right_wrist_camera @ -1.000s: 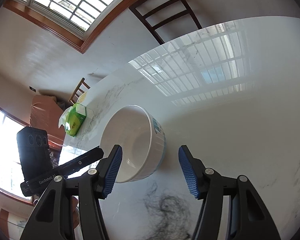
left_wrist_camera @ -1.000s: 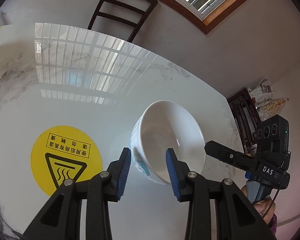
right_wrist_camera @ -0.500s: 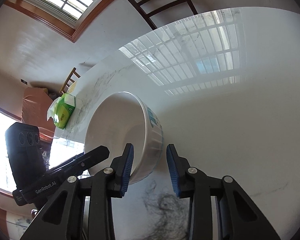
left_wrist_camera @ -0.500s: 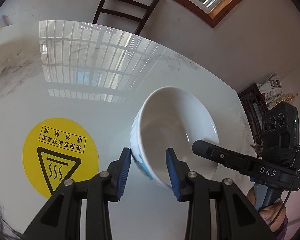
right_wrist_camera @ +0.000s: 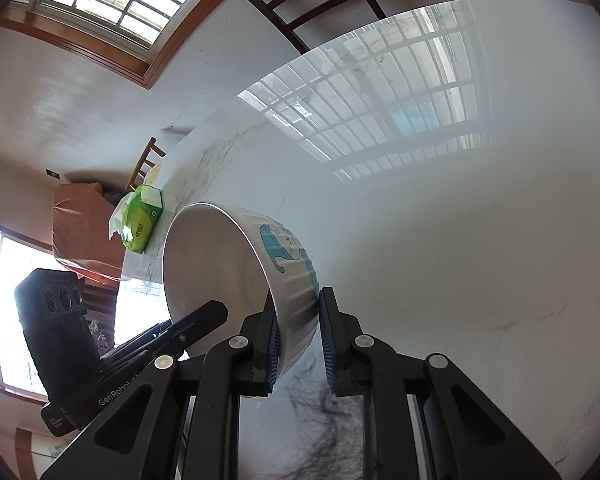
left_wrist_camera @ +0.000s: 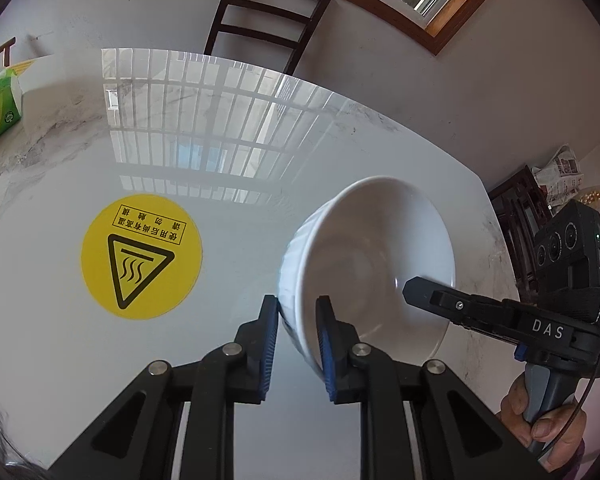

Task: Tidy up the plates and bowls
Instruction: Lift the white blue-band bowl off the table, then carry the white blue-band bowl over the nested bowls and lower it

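Two grippers closing on one bowl (left_wrist_camera: 364, 264): left gripper (left_wrist_camera: 298, 344) pinching its near wall, right gripper (right_wrist_camera: 298, 344) clamping the opposite, ribbed side (blue print just ahead), bowl tilted above the counter (left_wrist_camera: 220, 160).

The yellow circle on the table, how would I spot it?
Find the shiny white marble table. The yellow sticker lies flat on it, beside the white bowl. Nothing else there is round and yellow, with a black warning triangle holding wavy steam lines.
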`<state>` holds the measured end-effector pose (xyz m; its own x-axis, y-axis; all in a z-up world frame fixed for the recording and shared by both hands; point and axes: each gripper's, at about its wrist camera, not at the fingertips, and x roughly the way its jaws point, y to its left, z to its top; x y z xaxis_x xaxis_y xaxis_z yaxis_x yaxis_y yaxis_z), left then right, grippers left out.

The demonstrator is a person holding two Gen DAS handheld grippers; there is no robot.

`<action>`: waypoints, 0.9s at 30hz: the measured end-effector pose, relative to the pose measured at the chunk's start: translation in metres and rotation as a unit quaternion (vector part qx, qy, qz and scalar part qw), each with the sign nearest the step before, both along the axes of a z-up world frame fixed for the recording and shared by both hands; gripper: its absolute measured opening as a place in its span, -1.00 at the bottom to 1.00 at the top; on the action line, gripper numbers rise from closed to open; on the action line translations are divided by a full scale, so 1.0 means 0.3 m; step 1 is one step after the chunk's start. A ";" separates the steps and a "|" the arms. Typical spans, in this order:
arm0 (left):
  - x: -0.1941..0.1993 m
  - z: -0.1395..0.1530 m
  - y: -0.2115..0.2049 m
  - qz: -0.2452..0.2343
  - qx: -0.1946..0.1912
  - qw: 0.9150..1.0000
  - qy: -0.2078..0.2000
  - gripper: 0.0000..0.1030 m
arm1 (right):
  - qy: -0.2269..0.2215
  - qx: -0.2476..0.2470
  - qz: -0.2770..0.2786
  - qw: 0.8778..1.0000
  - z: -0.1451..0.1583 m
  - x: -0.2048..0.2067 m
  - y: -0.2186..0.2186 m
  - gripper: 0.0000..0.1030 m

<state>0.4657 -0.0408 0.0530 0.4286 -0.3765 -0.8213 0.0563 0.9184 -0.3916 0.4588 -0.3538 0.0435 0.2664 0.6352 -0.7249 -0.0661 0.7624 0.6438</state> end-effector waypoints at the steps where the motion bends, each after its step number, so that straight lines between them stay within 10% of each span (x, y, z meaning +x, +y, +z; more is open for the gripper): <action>1: -0.021 0.013 -0.005 0.000 0.002 1.000 -0.001 -0.62 | 0.003 0.004 0.000 1.000 0.006 -0.015 -0.007 -0.65; 27: -0.675 0.278 0.030 -0.014 0.014 0.999 -0.049 -0.62 | -0.030 0.018 0.061 0.998 0.287 -0.604 -0.007 -0.64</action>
